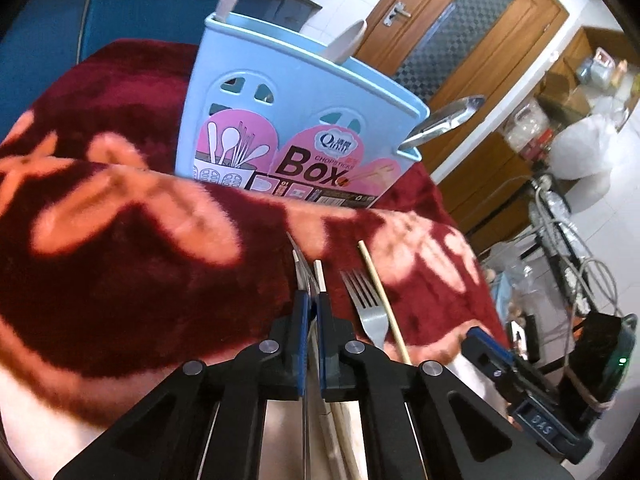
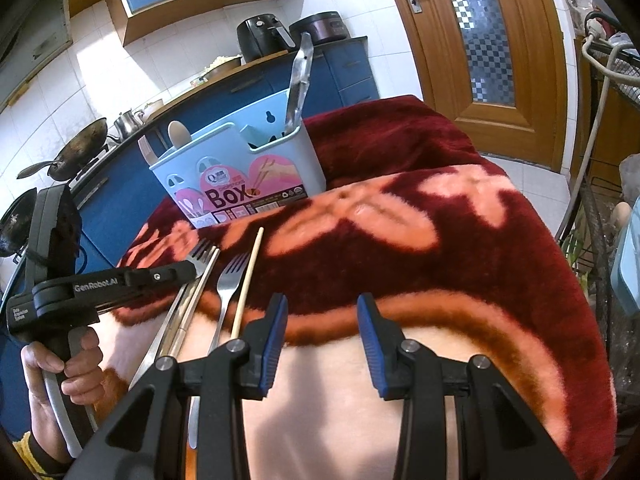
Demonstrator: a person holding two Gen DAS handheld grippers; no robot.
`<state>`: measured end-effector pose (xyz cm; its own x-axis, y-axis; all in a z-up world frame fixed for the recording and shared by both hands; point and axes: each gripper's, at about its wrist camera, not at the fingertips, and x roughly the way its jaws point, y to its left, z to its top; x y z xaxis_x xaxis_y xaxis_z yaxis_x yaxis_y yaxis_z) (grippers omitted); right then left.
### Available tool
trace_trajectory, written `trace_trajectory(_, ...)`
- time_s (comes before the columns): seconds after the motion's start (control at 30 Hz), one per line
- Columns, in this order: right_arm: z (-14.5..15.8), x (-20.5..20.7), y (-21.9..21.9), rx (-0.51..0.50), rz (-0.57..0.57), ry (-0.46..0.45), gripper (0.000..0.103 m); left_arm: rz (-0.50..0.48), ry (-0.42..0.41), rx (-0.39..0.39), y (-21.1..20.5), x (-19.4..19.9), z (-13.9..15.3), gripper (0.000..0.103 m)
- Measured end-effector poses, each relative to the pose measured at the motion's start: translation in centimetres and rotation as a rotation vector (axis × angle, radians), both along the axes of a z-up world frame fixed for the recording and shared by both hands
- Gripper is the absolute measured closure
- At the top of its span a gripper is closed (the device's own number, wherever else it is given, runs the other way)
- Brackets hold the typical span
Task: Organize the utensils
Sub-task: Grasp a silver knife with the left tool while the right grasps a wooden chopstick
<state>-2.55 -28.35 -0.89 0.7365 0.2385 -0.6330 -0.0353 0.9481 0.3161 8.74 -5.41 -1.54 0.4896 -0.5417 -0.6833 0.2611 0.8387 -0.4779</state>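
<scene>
A light blue chopsticks box (image 1: 296,120) stands on the red blanket, holding spoons and metal tongs (image 1: 444,120); it also shows in the right wrist view (image 2: 240,176). My left gripper (image 1: 311,300) is shut on a metal fork seen edge-on (image 1: 301,268), with a wooden chopstick (image 1: 319,276) beside it; in the right wrist view this gripper (image 2: 188,270) sits over that fork (image 2: 200,254). A second fork (image 1: 366,304) and a loose chopstick (image 1: 384,300) lie just right of it. My right gripper (image 2: 322,312) is open and empty, above the blanket's near edge.
The red and pink blanket (image 2: 440,220) covers the table. A blue counter with a wok (image 2: 80,148), an air fryer (image 2: 260,36) and a cooker stands behind. A wooden door (image 2: 492,40) is at the right, with a cluttered rack and cables (image 2: 600,80) beside it.
</scene>
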Motion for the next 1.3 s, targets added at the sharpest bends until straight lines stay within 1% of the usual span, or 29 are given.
trace_trajectory(0.27,0.3,0.2,0.8,-0.004,0.025,0.004,0.064,0.049,0.016,-0.034,2.7,-0.7,0.5,0.102)
trace_trajectory(0.33,0.5,0.3,1.2,-0.002,0.044,0.008,0.064,0.057,0.019,-0.008,3.1,-0.9,0.6,0.101)
trace_trajectory(0.43,0.7,0.5,1.8,-0.007,0.077,0.023,0.064,0.065,0.023,0.053,3.5,-1.2,0.6,0.1)
trace_trajectory(0.5,0.8,0.8,2.3,-0.016,0.096,0.037,0.064,0.056,0.027,0.079,3.6,-1.4,0.4,0.1)
trace_trajectory(0.6,0.8,1.2,2.9,-0.023,0.128,0.07,0.064,0.042,0.025,0.095,3.5,-1.5,0.4,0.1)
trace_trajectory(0.63,0.8,1.3,3.1,-0.023,0.137,0.079,0.064,0.037,0.025,0.117,3.3,-1.6,0.4,0.099)
trace_trajectory(0.73,0.8,1.7,3.8,-0.034,0.167,0.112,0.064,0.017,0.058,0.152,2.9,-1.6,-0.1,0.098)
trace_trajectory(0.77,0.8,1.8,4.1,-0.04,0.176,0.123,0.064,0.014,0.069,0.156,2.8,-1.6,-0.3,0.098)
trace_trajectory(0.9,0.8,2.3,5.2,-0.067,0.218,0.167,0.064,0.011,0.072,0.158,2.8,-1.9,-0.6,0.096)
trace_trajectory(0.97,0.7,2.6,5.6,-0.076,0.235,0.183,0.065,0.007,0.08,0.155,2.9,-2.1,-0.6,0.096)
trace_trajectory(1.1,0.3,3.4,6.5,-0.071,0.276,0.251,0.07,-0.011,0.093,0.166,2.9,-2.6,-0.5,0.095)
trace_trajectory(1.13,0.1,3.7,6.6,-0.065,0.28,0.271,0.072,-0.016,0.092,0.169,2.9,-2.8,-0.5,0.095)
trace_trajectory(1.17,-0.1,3.9,6.5,-0.065,0.28,0.286,0.073,-0.024,0.091,0.175,2.8,-2.9,-0.4,0.095)
trace_trajectory(1.3,-0.4,4.7,6.6,-0.074,0.287,0.32,0.077,-0.051,0.101,0.175,2.9,-3.4,-0.4,0.095)
